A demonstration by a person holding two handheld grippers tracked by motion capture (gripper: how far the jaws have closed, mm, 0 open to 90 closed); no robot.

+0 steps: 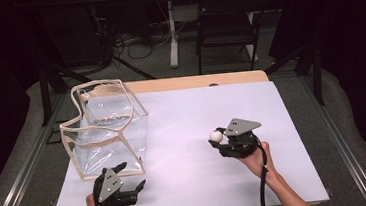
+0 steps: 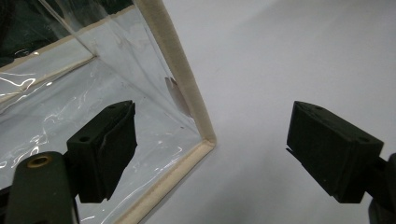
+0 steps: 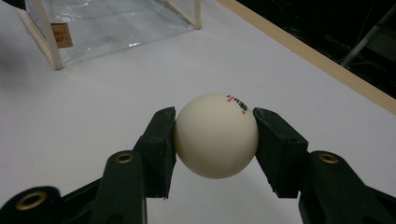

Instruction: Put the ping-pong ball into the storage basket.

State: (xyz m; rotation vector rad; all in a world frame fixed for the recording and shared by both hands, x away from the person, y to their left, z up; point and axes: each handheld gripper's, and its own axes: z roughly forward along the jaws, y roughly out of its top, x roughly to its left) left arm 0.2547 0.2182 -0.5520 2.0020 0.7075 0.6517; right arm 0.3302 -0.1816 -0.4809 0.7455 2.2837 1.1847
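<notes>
A white ping-pong ball [image 3: 215, 135] with small red print sits pinched between the two black jaws of my right gripper [image 3: 215, 140], just above the white table. In the high view the ball [image 1: 216, 136] shows at the tip of the right gripper [image 1: 220, 139], right of the table's middle. A clear plastic bag [image 1: 107, 129] with cream edging stands open at the left. My left gripper [image 1: 130, 178] rests near the front edge, just below the bag, jaws wide apart. In its own view the left gripper [image 2: 210, 154] frames the bag's bottom corner [image 2: 205, 140] with nothing gripped.
The white table sheet [image 1: 188, 183] covers a wooden tabletop whose far edge [image 1: 194, 82] shows bare. Behind the table stand a dark chair [image 1: 227, 24] and a table leg [image 1: 171, 33] with cables on the floor.
</notes>
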